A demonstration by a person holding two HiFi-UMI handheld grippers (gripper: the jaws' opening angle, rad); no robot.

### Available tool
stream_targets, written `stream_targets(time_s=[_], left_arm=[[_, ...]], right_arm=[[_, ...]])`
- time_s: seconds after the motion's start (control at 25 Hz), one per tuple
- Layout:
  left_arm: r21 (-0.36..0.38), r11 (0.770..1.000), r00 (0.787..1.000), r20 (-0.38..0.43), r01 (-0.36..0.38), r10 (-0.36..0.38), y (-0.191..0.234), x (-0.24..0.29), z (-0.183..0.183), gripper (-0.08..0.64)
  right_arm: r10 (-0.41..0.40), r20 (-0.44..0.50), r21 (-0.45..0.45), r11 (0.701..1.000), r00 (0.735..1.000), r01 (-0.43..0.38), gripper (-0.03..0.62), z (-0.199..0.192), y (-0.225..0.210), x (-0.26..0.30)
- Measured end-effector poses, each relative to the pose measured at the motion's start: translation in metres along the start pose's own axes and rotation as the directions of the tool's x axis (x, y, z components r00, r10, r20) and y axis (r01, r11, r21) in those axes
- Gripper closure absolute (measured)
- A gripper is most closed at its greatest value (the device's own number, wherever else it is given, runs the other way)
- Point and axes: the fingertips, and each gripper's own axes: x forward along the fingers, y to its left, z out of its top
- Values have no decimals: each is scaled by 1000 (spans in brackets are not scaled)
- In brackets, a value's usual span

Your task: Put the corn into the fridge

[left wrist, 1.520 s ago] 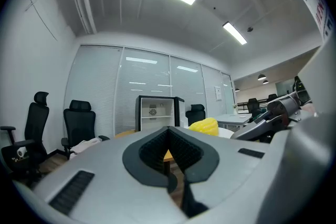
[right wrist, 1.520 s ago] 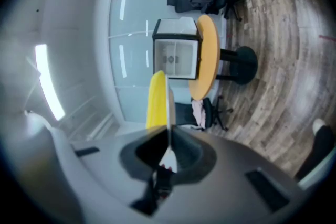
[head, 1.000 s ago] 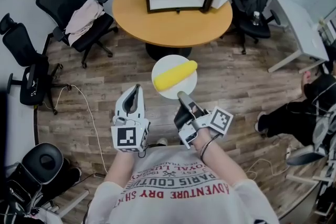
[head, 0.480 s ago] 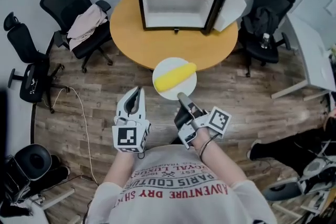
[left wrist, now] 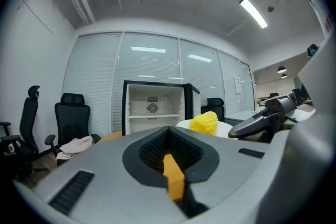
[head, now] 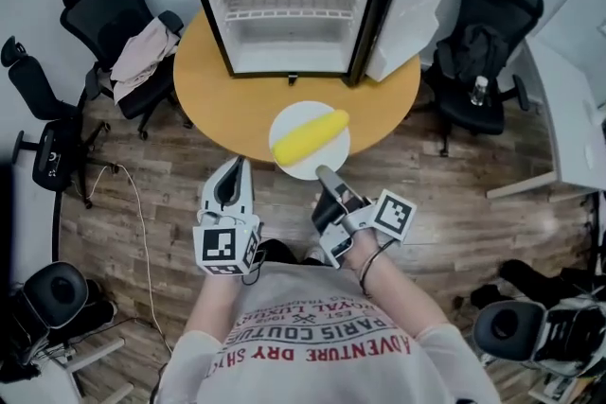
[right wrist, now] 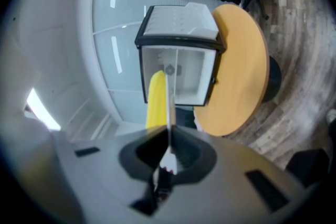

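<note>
A yellow corn cob lies on a small white plate, carried level in the air at the near edge of the round table. My right gripper is shut on the plate's near rim; in the right gripper view the rim runs edge-on between the jaws, with the corn beside it. My left gripper hovers to the plate's left, shut and empty. The black mini fridge stands on the table with its door swung open to the right and its white inside showing. The left gripper view also shows the corn and fridge.
The round wooden table bears the fridge. Black office chairs stand around it: one with clothes at the left, another further left, and one at the right. A white desk is at the far right. A cable trails on the wood floor.
The table and open fridge have come closer and now fill the top of the head view. Both grippers travelled forward together, the plate and corn still held by the right one.
</note>
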Motion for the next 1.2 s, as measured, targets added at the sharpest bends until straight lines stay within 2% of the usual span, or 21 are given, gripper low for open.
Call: stream_targets(time_s=[0.36,0.92,1.2], left_arm=[[20,998,999,-17,52,-51,1,81,-4,535],[7,985,985,13,171,-171,100,210,11,535],[15,981,981,20,192,-193,117,257,11,535]], right_arm=[[-22,5,39,999,1000,22,555,54,-12,52],[-16,151,12,1000,988,14,554,128,8,192],[-12,184,19,1000,983,8,554,164,6,236]])
